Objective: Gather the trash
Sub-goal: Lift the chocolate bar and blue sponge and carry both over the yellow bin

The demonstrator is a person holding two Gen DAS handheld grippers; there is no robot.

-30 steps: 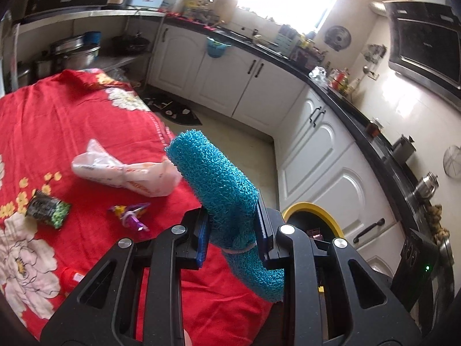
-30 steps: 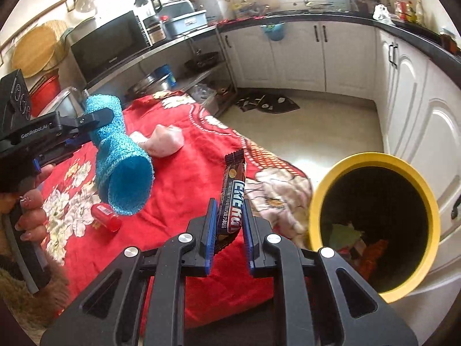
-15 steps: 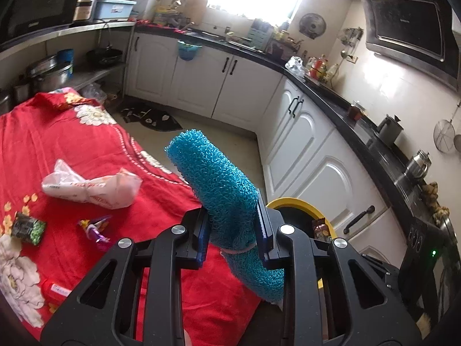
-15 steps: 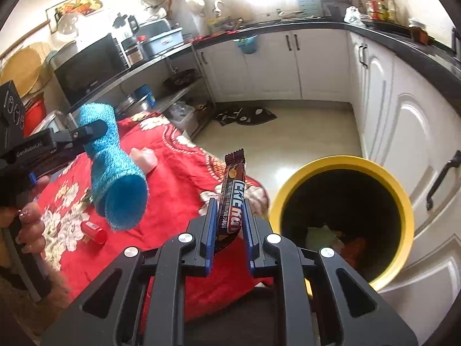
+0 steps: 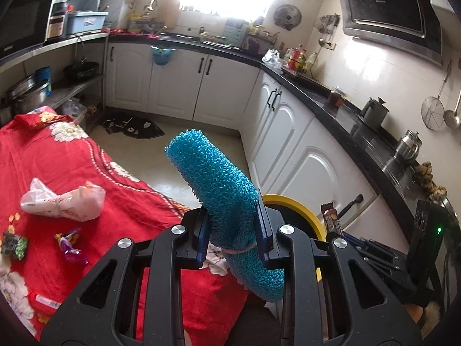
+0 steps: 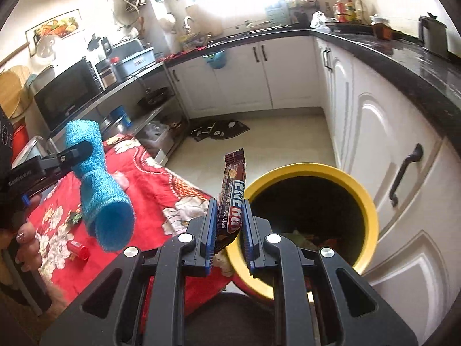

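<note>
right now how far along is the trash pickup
Done: some trash already lies inside the yellow bin. In hand: left tongs grip a rolled blue mat; right tongs grip a snack bar wrapper beside the bin's rim. Left: pink bag, purple wrapper, green packet, red tube on the cloth.

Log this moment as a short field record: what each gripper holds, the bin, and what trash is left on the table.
left gripper: shut on rolled blue mesh mat
right gripper: shut on brown chocolate bar wrapper, upright
bin: yellow-rimmed round trash bin on the floor beside the table, open, trash inside
table: red floral tablecloth
left on table: crumpled pink plastic bag, purple candy wrapper, green snack packet, small red tube
</note>
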